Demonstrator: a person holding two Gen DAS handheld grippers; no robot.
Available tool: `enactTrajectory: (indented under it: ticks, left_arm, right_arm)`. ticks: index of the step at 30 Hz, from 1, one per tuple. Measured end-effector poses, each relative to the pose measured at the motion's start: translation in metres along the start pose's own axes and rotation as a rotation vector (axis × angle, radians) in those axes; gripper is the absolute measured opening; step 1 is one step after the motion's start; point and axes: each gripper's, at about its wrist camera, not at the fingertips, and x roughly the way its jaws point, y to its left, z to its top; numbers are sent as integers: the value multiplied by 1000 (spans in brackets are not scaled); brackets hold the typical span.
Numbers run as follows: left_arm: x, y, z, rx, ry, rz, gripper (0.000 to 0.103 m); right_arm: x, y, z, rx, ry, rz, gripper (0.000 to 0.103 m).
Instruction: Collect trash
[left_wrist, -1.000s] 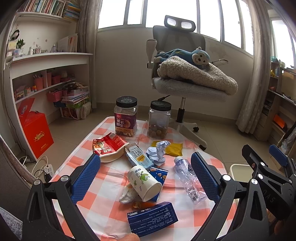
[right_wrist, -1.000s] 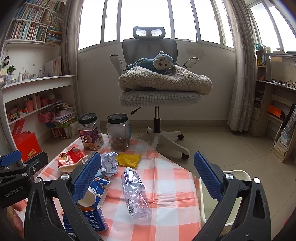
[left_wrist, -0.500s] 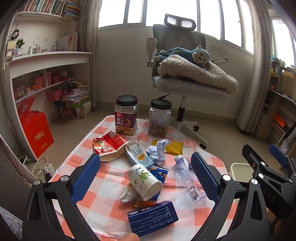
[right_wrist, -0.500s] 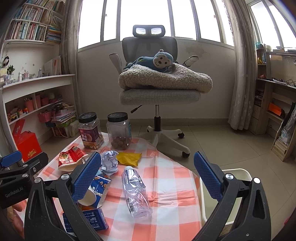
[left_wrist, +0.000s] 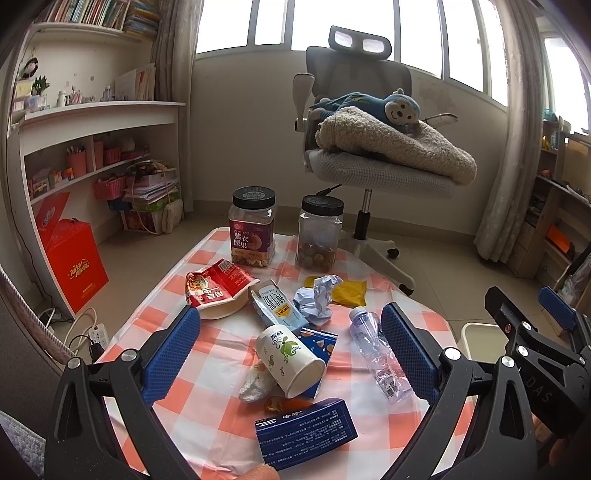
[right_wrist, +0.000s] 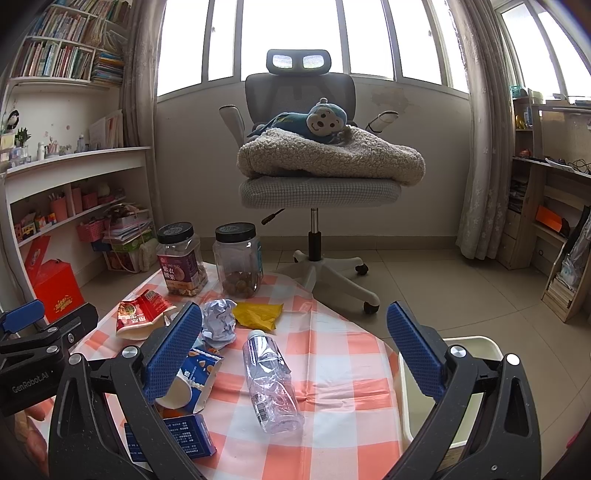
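Trash lies on an orange-checked tablecloth (left_wrist: 229, 417). A paper cup (left_wrist: 290, 363) lies on its side between the fingers of my open left gripper (left_wrist: 291, 354), which hovers above it. Near it are a dark blue box (left_wrist: 306, 430), a milk carton (left_wrist: 275, 304), a crumpled paper ball (left_wrist: 316, 299), a yellow wrapper (left_wrist: 349, 291) and a red snack bag (left_wrist: 214, 288). A crushed clear bottle (right_wrist: 271, 380) lies between the fingers of my open right gripper (right_wrist: 295, 354). A white bin (right_wrist: 461, 369) stands right of the table.
Two black-lidded jars (left_wrist: 253, 230) (left_wrist: 319, 236) stand at the table's far edge. An office chair (right_wrist: 317, 181) with a blanket and a plush monkey is beyond. White shelves (left_wrist: 92, 155) and a red box (left_wrist: 72, 258) line the left wall.
Both views have shifted very slightly; the trash on the table has not moved and both grippers stay open.
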Motion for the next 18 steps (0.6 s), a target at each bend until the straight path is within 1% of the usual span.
enactTrajectory:
  ticks: [2, 5, 7, 9, 10, 11, 12, 13, 15, 16, 18]
  left_arm:
    - [0, 1, 2, 3, -1, 1, 95]
    - [2, 5, -6, 1, 5, 6, 95]
    - [8, 10, -13, 45, 14, 41, 95]
    - [9, 11, -15, 99, 32, 94, 95]
    - [10, 15, -19, 100, 55, 117, 95]
    - [9, 18, -19, 138, 81, 160, 95]
    - [9, 22, -19, 137, 113, 183, 95]
    - [10, 28, -21, 116, 145, 195, 95]
    - [10, 43, -24, 59, 224, 209, 95]
    - [13, 52, -29, 4, 287, 197, 95]
    - [16, 71, -39, -80, 416, 198, 95]
  right_arm:
    - [-1, 2, 0, -1, 0, 0, 96]
    - [0, -2, 1, 5, 0, 2, 96]
    - [1, -1, 1, 4, 11, 7, 96]
    - [3, -2, -1, 4, 15, 3, 96]
    - [5, -1, -2, 5, 23, 4, 96]
    - [6, -1, -5, 5, 35, 7, 96]
    - [8, 1, -8, 6, 49, 10, 96]
    - [9, 2, -11, 3, 79, 16, 96]
    - [14, 4, -15, -7, 172, 29, 96]
    - [17, 5, -16, -12, 224, 35, 96]
    - [22, 9, -17, -26, 315, 49, 96]
